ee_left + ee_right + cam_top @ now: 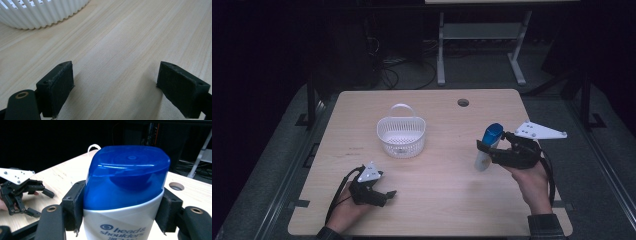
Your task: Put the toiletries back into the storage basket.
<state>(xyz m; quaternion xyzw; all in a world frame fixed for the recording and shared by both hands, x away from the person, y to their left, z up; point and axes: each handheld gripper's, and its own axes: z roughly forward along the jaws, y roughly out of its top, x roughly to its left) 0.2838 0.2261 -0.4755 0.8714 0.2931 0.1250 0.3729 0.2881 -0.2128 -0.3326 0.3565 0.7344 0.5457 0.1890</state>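
Between the black pads of the right gripper (122, 212) sits a shampoo bottle (123, 195), clamped across its white body just below the blue cap (127, 176) and held clear of the table (442, 200), right of the basket. It is a smooth, glossy plastic bottle, so it probably slides easily under a light squeeze; its walls likely give a little, and if full it would be fairly heavy for its size. The narrow sides under the cap look like the sound place to hold, since the shoulder stops it slipping down. Farther off, the white basket (401, 135) stands mid-table, light and rigid-looking with slotted walls. The left gripper (382, 196) rests low near the table's front edge, jaws apart and empty.
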